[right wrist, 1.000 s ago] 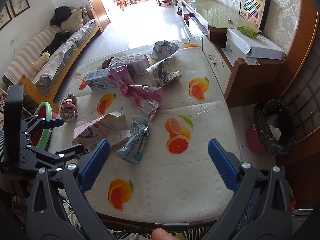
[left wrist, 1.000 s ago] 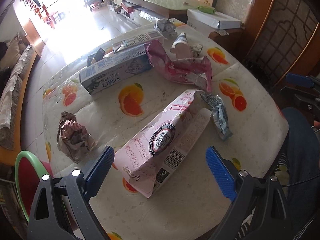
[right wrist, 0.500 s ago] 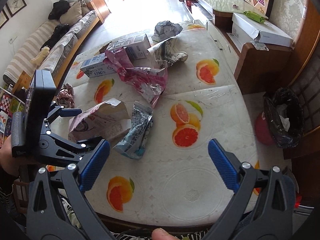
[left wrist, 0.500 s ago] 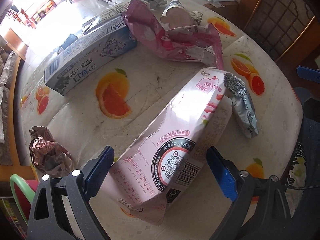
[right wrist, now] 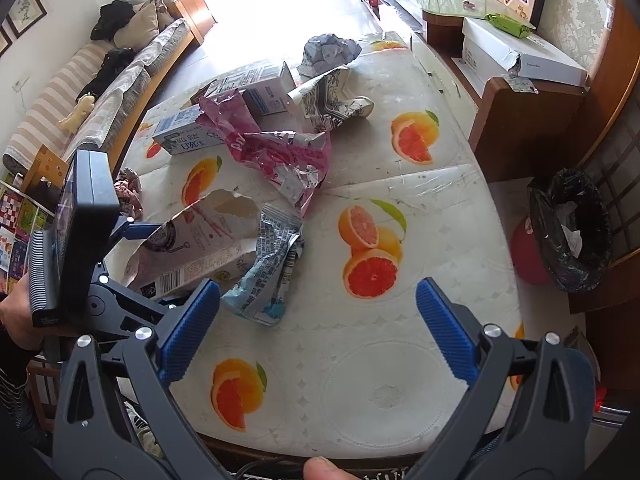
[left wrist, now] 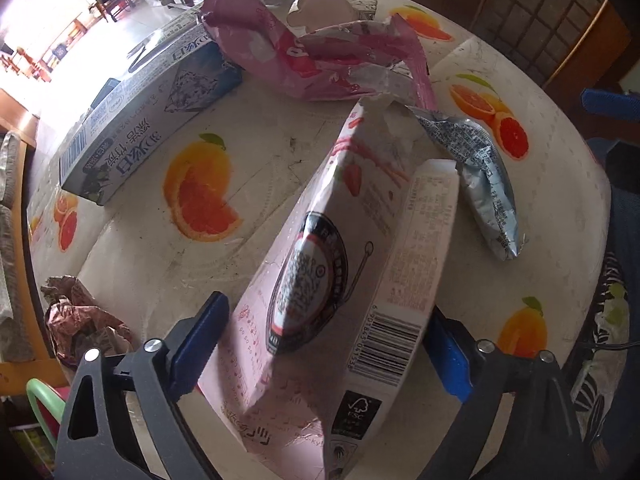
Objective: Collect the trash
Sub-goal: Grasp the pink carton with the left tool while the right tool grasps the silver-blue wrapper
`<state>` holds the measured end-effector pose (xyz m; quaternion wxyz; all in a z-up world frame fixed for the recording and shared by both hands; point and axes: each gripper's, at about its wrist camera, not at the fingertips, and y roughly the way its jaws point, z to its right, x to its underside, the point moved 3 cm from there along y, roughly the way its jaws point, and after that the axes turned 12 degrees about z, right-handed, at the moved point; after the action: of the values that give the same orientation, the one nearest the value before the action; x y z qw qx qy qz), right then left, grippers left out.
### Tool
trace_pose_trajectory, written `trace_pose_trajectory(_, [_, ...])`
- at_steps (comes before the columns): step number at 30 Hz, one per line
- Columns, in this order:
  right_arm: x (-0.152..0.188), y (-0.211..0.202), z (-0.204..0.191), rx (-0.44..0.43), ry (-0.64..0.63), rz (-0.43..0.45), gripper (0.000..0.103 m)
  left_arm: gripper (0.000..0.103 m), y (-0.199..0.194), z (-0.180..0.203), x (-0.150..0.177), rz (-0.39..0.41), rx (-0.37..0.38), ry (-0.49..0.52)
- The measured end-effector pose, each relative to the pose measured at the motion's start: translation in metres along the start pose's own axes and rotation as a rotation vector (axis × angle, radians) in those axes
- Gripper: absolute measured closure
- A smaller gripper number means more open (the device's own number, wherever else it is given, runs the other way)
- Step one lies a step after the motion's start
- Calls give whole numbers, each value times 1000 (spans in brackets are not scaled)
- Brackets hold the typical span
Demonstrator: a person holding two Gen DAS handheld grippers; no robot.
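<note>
In the left wrist view, the left hand-held gripper (left wrist: 320, 344) is spread wide with the near end of the torn pink carton (left wrist: 340, 264) lying between its blue pads; the right pad looks to be against the carton's barcoded edge, while a gap shows at the left pad, so nothing is clamped yet. The carton lies flat on the bench (left wrist: 280, 132), stretching straight ahead of this hand-held gripper, with a silver-blue wrapper (left wrist: 480, 184) just to its right, a pink foil bag (left wrist: 320, 64) beyond it, a long blue-and-white box (left wrist: 148, 120) ahead to the left, and a crumpled brown wrapper (left wrist: 80, 320) near the left pad. The step in hand appears to be the grasp of the carton; the next move calls for squeezing shut on its flattened end, then lifting. In the right wrist view, the right hand-held gripper (right wrist: 316, 332) hangs wide open and empty over the bench's near edge, the silver-blue wrapper just ahead of its left pad. A black-lined bin (right wrist: 572, 232) stands off the bench, ahead to its right, the likely destination.
</note>
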<state>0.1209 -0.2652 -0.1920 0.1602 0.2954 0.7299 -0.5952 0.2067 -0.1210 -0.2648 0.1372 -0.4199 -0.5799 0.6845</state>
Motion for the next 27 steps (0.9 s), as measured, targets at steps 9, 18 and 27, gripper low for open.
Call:
trace_pose_trajectory(9, [1, 20, -19, -29, -23, -26, 6, 32, -31, -23, 22, 75, -40, -154])
trace_pose_trajectory(18, [9, 57, -38, -11, -45, -93, 14, 32, -85, -52, 47, 207, -69, -355])
trace_pose_trajectory(27, [16, 76, -53, 33, -109, -106, 46, 32, -115, -49, 51, 281, -62, -422])
